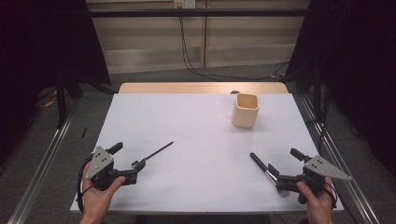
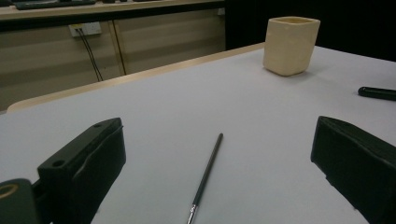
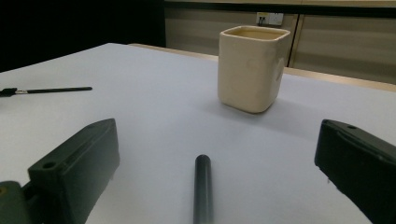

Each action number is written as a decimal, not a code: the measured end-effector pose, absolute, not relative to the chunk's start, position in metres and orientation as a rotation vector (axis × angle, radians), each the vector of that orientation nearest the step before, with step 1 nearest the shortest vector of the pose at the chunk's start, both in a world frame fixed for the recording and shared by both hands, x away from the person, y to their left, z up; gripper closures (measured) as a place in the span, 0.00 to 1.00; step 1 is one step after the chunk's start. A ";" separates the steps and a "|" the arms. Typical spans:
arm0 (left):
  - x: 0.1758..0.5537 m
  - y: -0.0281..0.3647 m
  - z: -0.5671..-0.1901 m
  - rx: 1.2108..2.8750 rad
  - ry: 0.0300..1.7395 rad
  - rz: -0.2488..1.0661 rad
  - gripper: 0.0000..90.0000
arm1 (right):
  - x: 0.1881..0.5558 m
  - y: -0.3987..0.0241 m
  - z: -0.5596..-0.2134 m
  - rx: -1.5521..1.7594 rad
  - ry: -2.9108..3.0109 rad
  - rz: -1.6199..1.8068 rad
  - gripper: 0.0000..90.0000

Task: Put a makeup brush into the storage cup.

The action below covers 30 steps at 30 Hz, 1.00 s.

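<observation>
A thin black brush [image 1: 156,151] lies on the white table [image 1: 201,126] at front left. Its near end sits between the wide-apart jaws of my left gripper [image 1: 137,165], which is open and not touching it. In the left gripper view the brush [image 2: 208,170] runs up the middle of the left gripper [image 2: 220,142]. A thicker black handle with a silver band [image 1: 260,165] lies at front right. It points away between the jaws of my right gripper [image 1: 274,175], also open. The right gripper [image 3: 219,140] straddles the handle [image 3: 203,186] without gripping it.
A cream square cup [image 1: 245,110] stands upright at the back right of the table, also seen as the cup [image 2: 290,45] and the cup [image 3: 252,67]. A wooden strip [image 1: 201,88] edges the far side. Metal rails [image 1: 44,154] flank the table.
</observation>
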<state>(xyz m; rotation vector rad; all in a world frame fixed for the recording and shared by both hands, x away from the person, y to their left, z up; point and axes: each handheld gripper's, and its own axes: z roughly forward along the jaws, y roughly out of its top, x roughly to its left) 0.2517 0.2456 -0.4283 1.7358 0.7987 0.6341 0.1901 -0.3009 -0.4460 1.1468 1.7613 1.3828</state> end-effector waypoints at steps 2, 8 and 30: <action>0.256 0.243 -0.428 1.740 0.790 0.625 0.03 | 0.190 -0.301 -0.446 1.147 1.761 1.382 0.00; 0.268 0.234 -0.425 1.736 0.793 0.617 0.03 | 0.190 -0.300 -0.446 1.149 1.761 1.386 0.00; 0.310 0.220 -0.419 1.747 0.774 0.639 0.05 | 0.193 -0.300 -0.448 1.159 1.773 1.396 0.00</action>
